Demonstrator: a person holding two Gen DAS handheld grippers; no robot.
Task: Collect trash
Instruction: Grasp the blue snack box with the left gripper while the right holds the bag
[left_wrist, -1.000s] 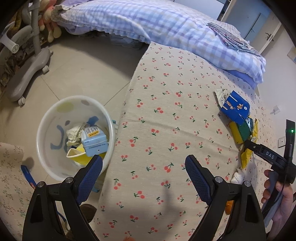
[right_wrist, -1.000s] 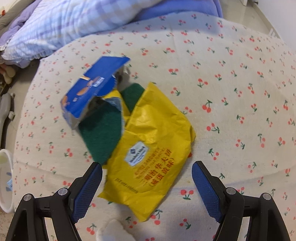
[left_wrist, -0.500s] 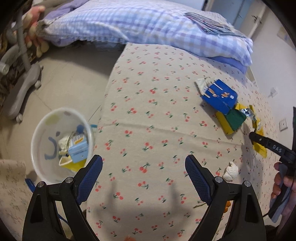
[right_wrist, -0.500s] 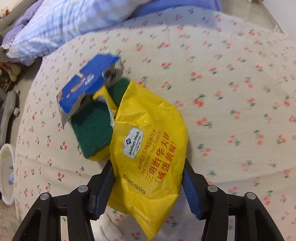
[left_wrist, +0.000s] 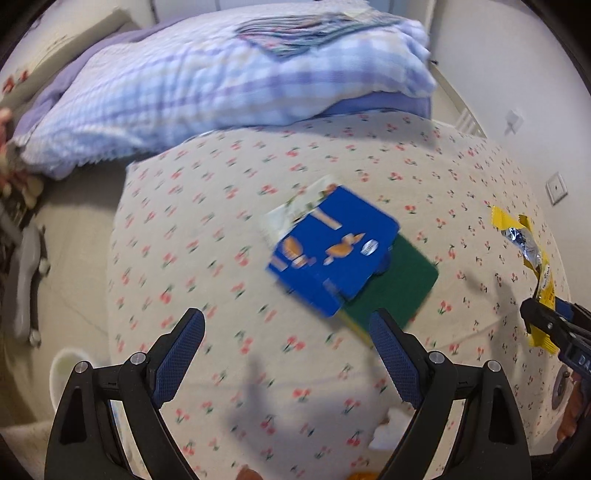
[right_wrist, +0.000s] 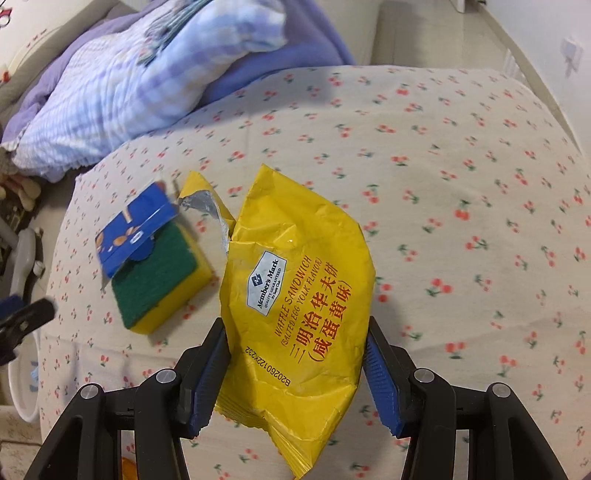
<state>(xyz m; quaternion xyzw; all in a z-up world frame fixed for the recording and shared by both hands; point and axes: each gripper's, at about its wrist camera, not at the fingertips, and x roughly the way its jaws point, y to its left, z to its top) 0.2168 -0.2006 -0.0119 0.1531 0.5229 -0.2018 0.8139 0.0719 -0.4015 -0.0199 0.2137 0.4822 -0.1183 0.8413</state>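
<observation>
My right gripper (right_wrist: 295, 328) is shut on a yellow snack bag (right_wrist: 295, 295), its pads pressing both sides, and the bag hangs lifted above the cherry-print bed sheet (right_wrist: 461, 166). To its left a blue carton (right_wrist: 136, 225) lies partly over a green-and-yellow sponge (right_wrist: 159, 280). In the left wrist view my left gripper (left_wrist: 286, 321) is open with nothing between its fingers, just in front of the same blue carton (left_wrist: 332, 251) and sponge (left_wrist: 402, 280). The held bag (left_wrist: 541, 273) and right gripper (left_wrist: 546, 314) show at the right edge.
A white bin (left_wrist: 66, 365) stands on the floor left of the bed, mostly hidden by my left gripper. A crumpled white tissue (left_wrist: 391, 428) lies near the bed's front edge. A checked quilt (left_wrist: 184, 85) is piled at the back. A grey chair base (left_wrist: 26, 280) stands at the far left.
My left gripper swung right, from over the bin to the blue carton. The right gripper closed on the yellow bag and lifted it away from the sponge.
</observation>
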